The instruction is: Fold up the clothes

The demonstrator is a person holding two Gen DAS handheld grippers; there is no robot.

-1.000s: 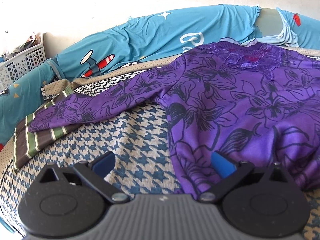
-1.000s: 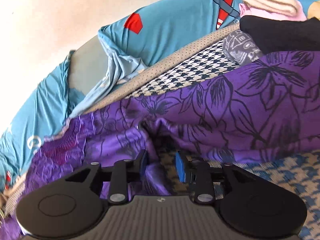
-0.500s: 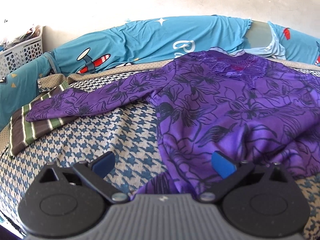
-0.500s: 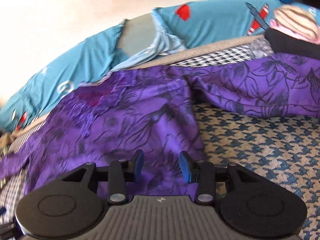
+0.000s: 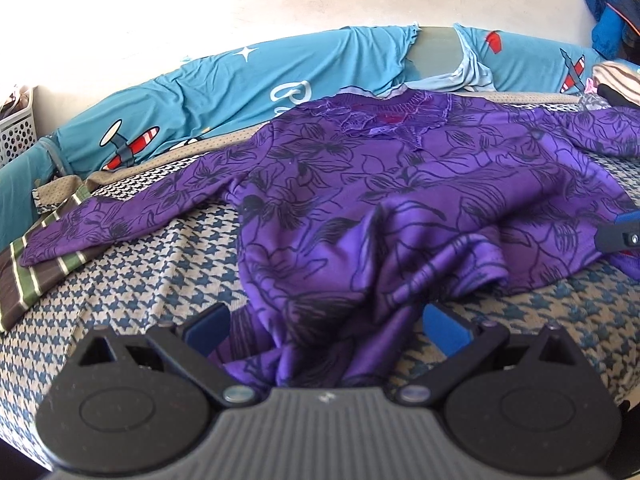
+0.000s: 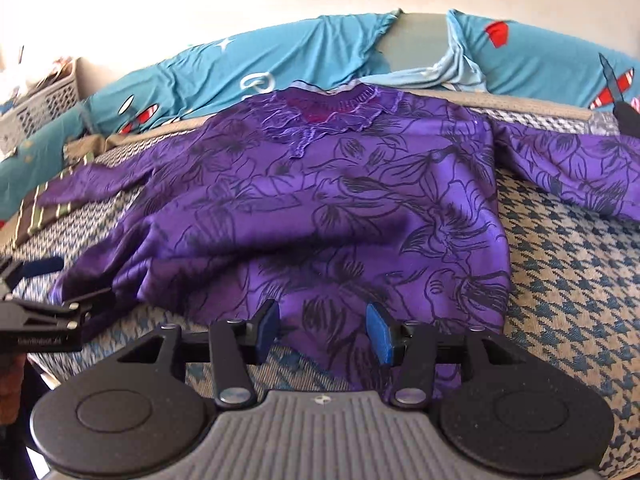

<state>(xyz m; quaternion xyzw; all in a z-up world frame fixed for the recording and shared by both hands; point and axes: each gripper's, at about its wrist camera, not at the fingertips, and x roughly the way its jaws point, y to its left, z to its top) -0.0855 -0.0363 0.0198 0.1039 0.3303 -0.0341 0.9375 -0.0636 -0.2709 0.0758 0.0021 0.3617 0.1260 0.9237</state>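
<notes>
A purple floral top (image 5: 400, 184) lies face up on the houndstooth bed cover (image 5: 152, 280), sleeves spread to both sides and neckline toward the wall. Its lower hem is rumpled. My left gripper (image 5: 328, 328) is open wide at the near left part of the hem, with bunched cloth lying loose between its fingers. My right gripper (image 6: 324, 332) hovers over the near right part of the hem (image 6: 360, 300). Its jaws are opening, and the fabric lies under and between the pads without being pinched. Each gripper shows at the edge of the other's view.
A green striped garment (image 5: 36, 276) lies under the left sleeve end. Blue aeroplane-print bedding (image 5: 240, 80) lines the wall. A white basket (image 5: 16, 132) stands far left. Folded clothes (image 5: 616, 80) sit at the far right, with blue clothing (image 5: 604, 8) above them.
The right gripper rolled level and drew back from the right sleeve's armpit to the hem, its jaws widening. The left gripper slid right along the hem, which now bunches between its fingers.
</notes>
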